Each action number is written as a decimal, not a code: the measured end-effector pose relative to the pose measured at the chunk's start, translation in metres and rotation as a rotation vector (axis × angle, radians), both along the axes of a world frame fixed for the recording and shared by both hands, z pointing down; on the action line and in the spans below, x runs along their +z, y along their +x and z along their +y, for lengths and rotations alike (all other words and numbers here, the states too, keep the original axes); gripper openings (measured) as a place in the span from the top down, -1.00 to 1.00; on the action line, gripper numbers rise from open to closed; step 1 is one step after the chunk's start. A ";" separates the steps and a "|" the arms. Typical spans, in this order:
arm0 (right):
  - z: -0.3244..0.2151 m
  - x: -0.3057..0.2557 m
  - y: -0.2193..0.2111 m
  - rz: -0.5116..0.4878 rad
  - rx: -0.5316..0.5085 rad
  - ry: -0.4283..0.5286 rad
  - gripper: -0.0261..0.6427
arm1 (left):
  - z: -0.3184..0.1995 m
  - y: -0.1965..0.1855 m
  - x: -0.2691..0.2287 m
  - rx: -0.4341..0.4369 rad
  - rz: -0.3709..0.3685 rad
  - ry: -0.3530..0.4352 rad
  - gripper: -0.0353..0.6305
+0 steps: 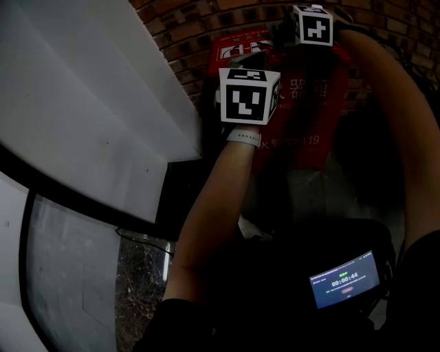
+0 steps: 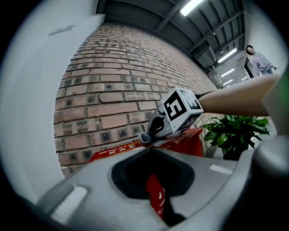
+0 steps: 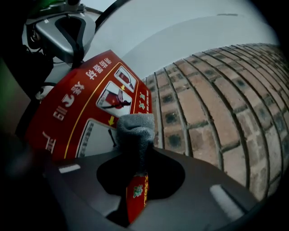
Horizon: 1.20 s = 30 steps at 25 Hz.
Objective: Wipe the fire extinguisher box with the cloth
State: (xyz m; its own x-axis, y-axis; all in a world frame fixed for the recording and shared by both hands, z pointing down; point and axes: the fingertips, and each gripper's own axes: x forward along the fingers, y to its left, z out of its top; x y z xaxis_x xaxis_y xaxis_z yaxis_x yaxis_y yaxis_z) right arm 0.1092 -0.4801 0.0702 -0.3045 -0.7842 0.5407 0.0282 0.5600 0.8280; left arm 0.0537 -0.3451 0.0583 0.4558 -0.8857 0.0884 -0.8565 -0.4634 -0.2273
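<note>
"Where's the box?"

"The red fire extinguisher box stands at the far side, against the brick wall."

"And the 2 tools?"

"The right gripper pinches the grey cloth at the box's wall-side edge. The left gripper has its jaws pressed together, empty, over the box's near left."

A brick wall fills the background. A leafy green plant stands at its right end, with a person farther beyond. Strip lights run above it. A white panel adjoins its left.
</note>
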 end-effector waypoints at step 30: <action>0.042 -0.034 0.000 0.072 -0.053 0.144 0.79 | 0.010 -0.019 0.005 -0.090 -0.050 0.030 0.88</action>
State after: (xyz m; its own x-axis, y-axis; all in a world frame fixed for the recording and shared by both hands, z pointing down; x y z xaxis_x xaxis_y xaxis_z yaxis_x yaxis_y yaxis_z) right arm 0.1089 -0.4379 0.0359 -0.3118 -0.8391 0.4457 0.1163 0.4319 0.8944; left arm 0.0345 -0.3355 0.0630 0.3698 -0.9255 0.0817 -0.8816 -0.3773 -0.2835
